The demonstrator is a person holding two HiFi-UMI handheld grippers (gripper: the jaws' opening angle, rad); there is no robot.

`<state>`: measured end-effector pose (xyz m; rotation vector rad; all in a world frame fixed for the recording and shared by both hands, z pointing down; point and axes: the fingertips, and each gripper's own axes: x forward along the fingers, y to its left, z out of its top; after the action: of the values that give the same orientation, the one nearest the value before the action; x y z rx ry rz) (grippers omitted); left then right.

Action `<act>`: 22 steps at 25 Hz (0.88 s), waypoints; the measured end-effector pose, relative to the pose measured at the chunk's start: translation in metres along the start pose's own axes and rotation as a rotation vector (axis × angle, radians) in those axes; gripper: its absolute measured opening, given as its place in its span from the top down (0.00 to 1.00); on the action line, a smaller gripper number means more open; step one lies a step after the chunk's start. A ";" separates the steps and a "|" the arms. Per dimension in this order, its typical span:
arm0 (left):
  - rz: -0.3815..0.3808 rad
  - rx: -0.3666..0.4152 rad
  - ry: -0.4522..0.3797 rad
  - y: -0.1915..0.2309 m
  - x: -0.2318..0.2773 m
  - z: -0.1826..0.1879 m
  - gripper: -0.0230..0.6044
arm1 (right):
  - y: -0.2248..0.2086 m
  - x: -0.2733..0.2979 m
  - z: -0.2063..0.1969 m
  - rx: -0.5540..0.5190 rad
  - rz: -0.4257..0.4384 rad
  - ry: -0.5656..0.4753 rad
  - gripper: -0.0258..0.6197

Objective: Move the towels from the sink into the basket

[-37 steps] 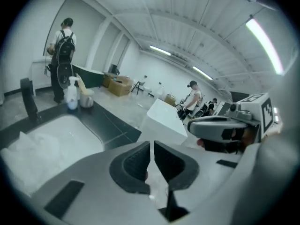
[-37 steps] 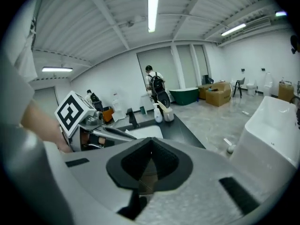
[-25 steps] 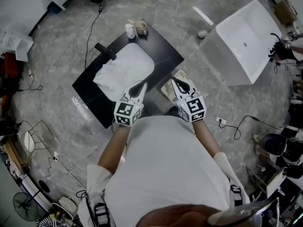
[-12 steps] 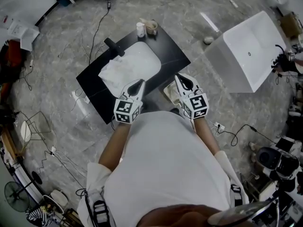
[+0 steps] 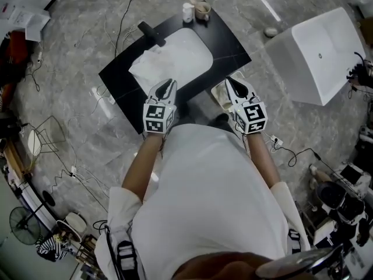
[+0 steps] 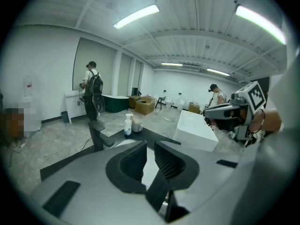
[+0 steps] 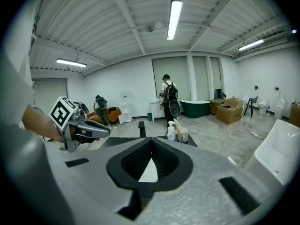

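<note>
We are at the reach-in step, with nothing lifted yet. The towels [image 5: 152, 69] lie as one crumpled white heap in the sink [image 5: 195, 54], filling the side toward the faucet [image 5: 150, 32]. We cannot tell how many cloths make up the heap.

The left gripper [image 5: 167, 84] hovers at the near rim of the sink and points at the heap. Its fingers [image 6: 127, 162] are clenched on nothing. The right gripper [image 5: 229, 80] sits off the sink's right near corner, past the edge of the black table [image 5: 236, 42]. Its fingers [image 7: 135, 162] are likewise pressed tip to tip and empty. Under it, just beside that corner, is a pale low container [image 5: 219, 93] that we take for the basket. Too little of it shows for us to be sure.

The next move, as we judge it, calls for spreading the left fingers and dipping them into the heap. They would then pinch a fold firmly enough that the cloth lifts free of the sink wall.

By our count there are one sink, one faucet and one heap of towels. There are also one basket, two grippers, and beyond the sink one white bottle [image 5: 187, 11] and one cup [image 5: 202, 9].
</note>
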<state>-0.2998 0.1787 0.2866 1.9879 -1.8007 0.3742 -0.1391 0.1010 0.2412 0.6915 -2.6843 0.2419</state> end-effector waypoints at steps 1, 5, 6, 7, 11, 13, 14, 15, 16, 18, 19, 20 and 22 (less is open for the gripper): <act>0.005 0.000 0.014 0.009 0.003 -0.005 0.92 | 0.002 0.005 -0.003 0.001 0.002 0.010 0.96; 0.024 0.005 0.079 0.044 0.017 -0.032 0.90 | 0.010 0.029 -0.023 0.017 0.010 0.047 0.96; 0.028 0.006 0.100 0.052 0.020 -0.040 0.84 | 0.012 0.035 -0.028 0.026 0.012 0.060 0.96; 0.030 0.007 0.120 0.060 0.024 -0.048 0.77 | 0.015 0.041 -0.034 0.033 0.015 0.073 0.96; 0.037 0.023 0.201 0.089 0.042 -0.083 0.71 | 0.032 0.064 -0.051 0.044 0.038 0.121 0.96; 0.041 0.025 0.243 0.104 0.055 -0.100 0.62 | 0.039 0.075 -0.058 0.046 0.046 0.142 0.96; 0.044 0.024 0.261 0.111 0.062 -0.107 0.58 | 0.042 0.081 -0.062 0.046 0.050 0.152 0.96; 0.049 0.024 0.276 0.119 0.069 -0.114 0.54 | 0.044 0.087 -0.066 0.045 0.053 0.163 0.96; 0.054 0.026 0.291 0.126 0.077 -0.121 0.52 | 0.046 0.093 -0.070 0.046 0.055 0.174 0.96; 0.067 0.030 0.329 0.143 0.093 -0.137 0.46 | 0.049 0.104 -0.076 0.053 0.056 0.187 0.96; 0.074 0.031 0.354 0.152 0.102 -0.146 0.43 | 0.050 0.108 -0.077 0.059 0.055 0.190 0.96; 0.083 0.029 0.381 0.161 0.110 -0.156 0.41 | 0.052 0.112 -0.078 0.065 0.053 0.192 0.96; 0.103 0.013 0.434 0.178 0.125 -0.172 0.38 | 0.054 0.118 -0.081 0.079 0.049 0.197 0.96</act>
<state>-0.4457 0.1412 0.5196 1.6632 -1.6222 0.7847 -0.2376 0.1166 0.3563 0.5921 -2.5167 0.4091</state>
